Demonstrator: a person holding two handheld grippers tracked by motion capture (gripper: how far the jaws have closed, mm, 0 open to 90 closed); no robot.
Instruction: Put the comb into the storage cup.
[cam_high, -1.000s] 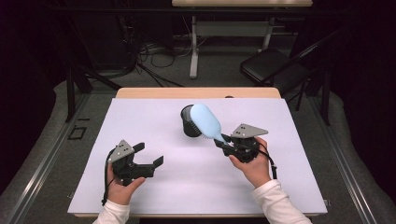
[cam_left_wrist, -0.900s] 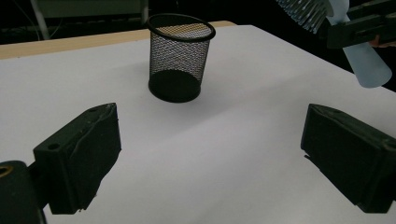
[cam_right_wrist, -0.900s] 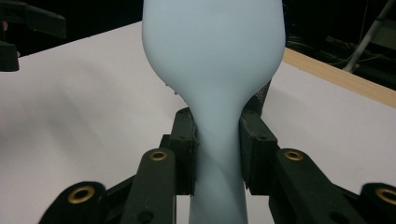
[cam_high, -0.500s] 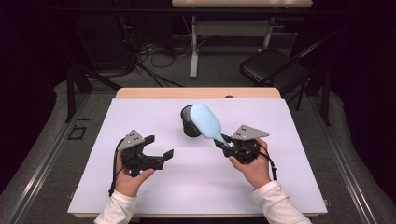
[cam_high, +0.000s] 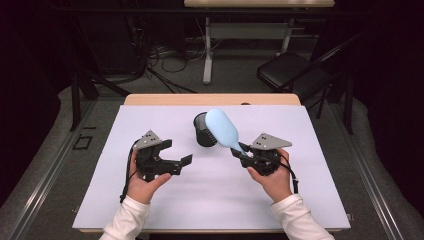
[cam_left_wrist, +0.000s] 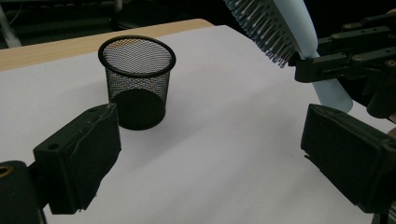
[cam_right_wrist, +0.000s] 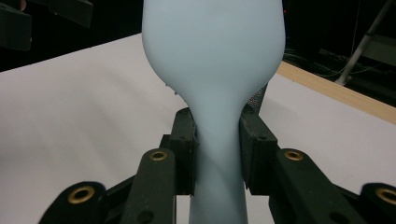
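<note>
Right gripper (cam_high: 239, 151) clamps a smooth pale-blue brush (cam_high: 222, 129) by its handle; round black mesh cup (cam_high: 204, 129) just beyond; left gripper (cam_high: 176, 152) gapes wide, empty.

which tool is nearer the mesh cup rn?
Right. The right tool holds the hairbrush just right of the mesh cup, brush head over its rim. The left tool, open, sits farther off at the cup's lower left.
</note>
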